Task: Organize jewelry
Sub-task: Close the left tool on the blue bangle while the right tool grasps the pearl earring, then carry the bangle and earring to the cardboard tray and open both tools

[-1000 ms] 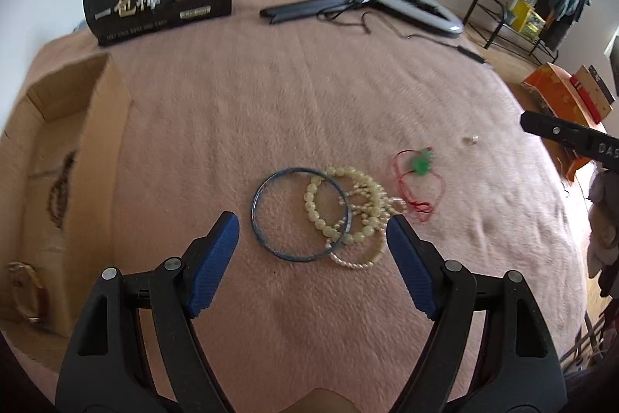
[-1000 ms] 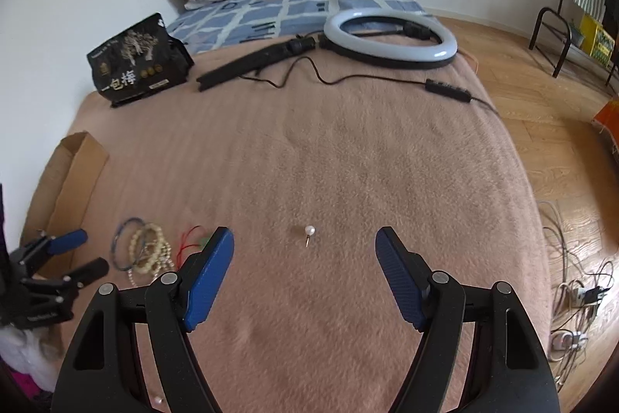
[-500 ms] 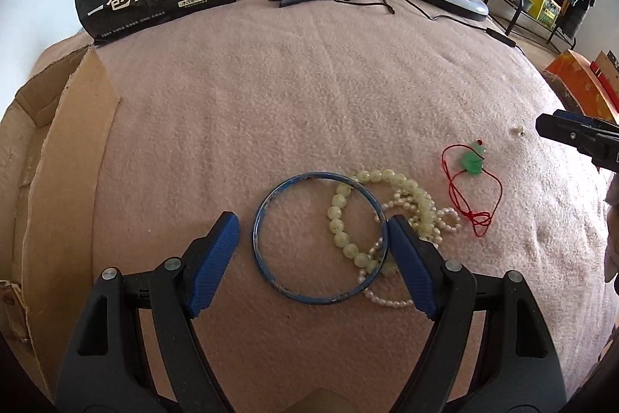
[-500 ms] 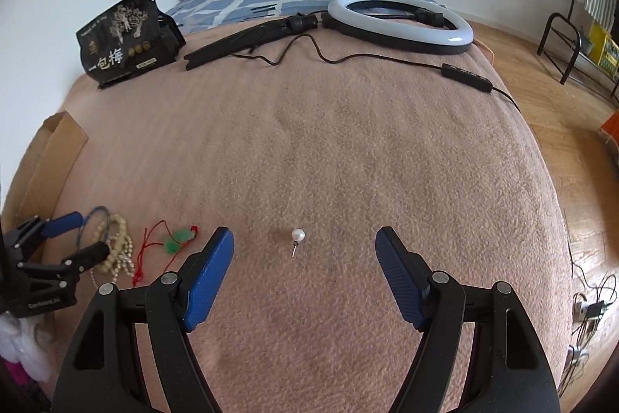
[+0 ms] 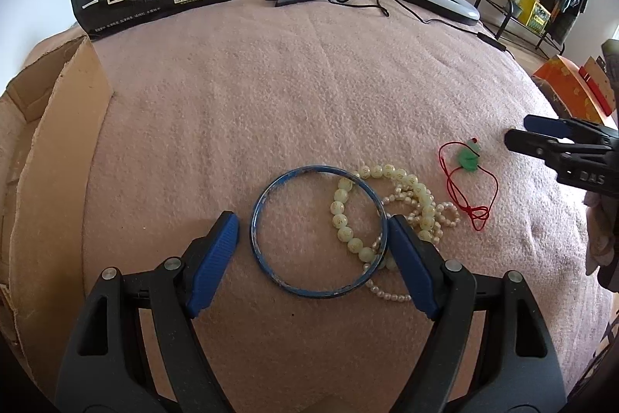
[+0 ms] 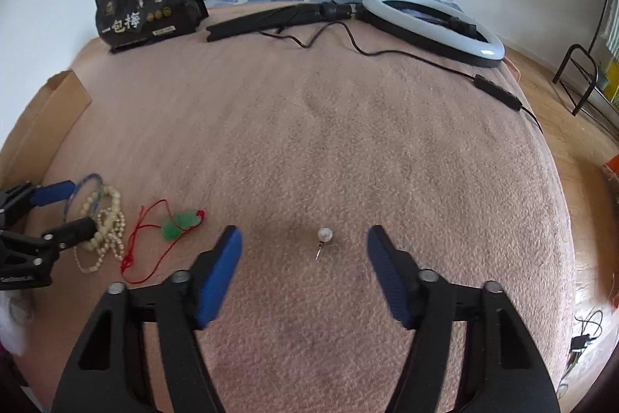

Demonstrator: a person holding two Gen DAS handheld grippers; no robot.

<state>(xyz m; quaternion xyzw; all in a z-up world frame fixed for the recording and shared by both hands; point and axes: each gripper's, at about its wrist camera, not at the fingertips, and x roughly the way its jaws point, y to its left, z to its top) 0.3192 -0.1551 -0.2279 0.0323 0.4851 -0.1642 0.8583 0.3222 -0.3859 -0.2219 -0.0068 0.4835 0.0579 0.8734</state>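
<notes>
Pink blanket [image 5: 309, 95]: one blue bangle [image 5: 319, 231] between parted left claw [image 5: 313, 235]; right claw [image 6: 305, 239] closing round one pearl pin [image 6: 324, 237].

The left tool [image 5: 312, 227] stands wide around a blue bangle [image 5: 319, 230] lying over bead bracelets [image 5: 390, 204] on pink blanket [image 5: 290, 95].

Two hand-held clamp-style tools, alike in build. Left tool [image 5: 313, 239] — matte black plastic arms with long cut-out slots, round silver rivets [image 5: 109, 274] at the pivots, ribbed blue pads [image 5: 216, 258] lining the finger insides. Right tool [image 6: 305, 242] — same black frame, same blue pads [image 6: 222, 269], silver rivets [image 6: 426, 274]. Seen side-on from the left wrist view, white raised lettering [image 5: 590, 177] on the right tool's black body.
</notes>
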